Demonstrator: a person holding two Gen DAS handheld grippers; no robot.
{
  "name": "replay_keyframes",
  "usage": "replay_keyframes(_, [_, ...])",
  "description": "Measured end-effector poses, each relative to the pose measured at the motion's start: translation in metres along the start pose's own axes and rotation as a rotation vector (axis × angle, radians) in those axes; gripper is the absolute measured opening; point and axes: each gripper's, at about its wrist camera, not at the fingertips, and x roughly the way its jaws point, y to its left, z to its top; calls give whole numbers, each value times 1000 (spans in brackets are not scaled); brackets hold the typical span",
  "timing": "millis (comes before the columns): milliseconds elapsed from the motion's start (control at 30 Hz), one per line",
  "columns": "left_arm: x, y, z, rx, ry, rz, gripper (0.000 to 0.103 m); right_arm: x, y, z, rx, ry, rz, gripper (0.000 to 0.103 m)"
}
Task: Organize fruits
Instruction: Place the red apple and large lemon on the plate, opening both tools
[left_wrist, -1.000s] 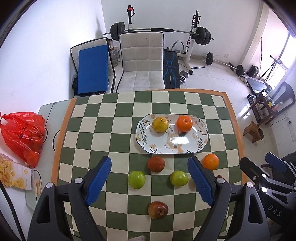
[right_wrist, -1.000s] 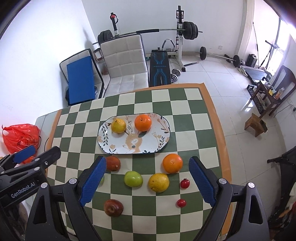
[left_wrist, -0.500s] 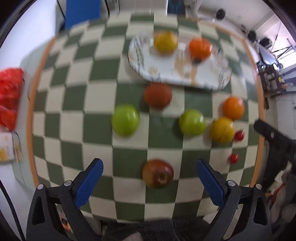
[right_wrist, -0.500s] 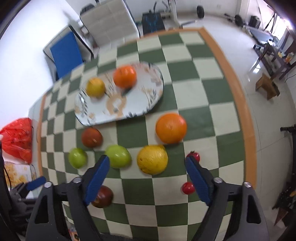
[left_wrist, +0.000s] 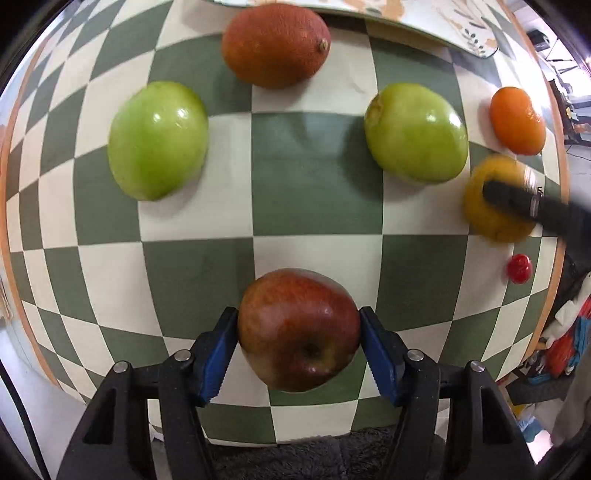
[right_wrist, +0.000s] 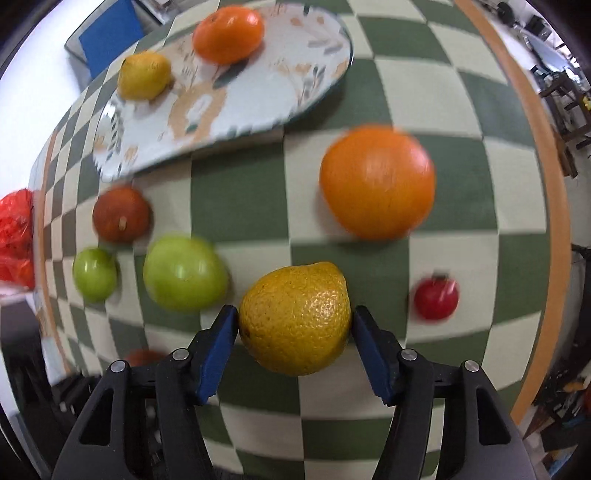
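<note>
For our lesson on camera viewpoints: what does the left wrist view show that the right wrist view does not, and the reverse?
Only the left wrist view shows the left claw closed around the red apple.

Only the right wrist view shows the plate in full, with an orange and a lemon on it, and the red bag at the table's edge.

Both show the two green apples, the brown fruit, the loose orange, and the right claw around the yellow citrus.

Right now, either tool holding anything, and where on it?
Left tool grips the red apple across its sides. Right tool pinches the yellow citrus across its sides. Both fruits are low over the table.
</note>
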Motion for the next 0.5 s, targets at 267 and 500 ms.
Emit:
replay_keyframes(267, [2,-1,-11,-7,-24,3,63,14,0,-50,32,53,62,67])
replay_keyframes(500, [5,-8,-28,-7,-26,2,63,18,0,-44,58,94,90,67])
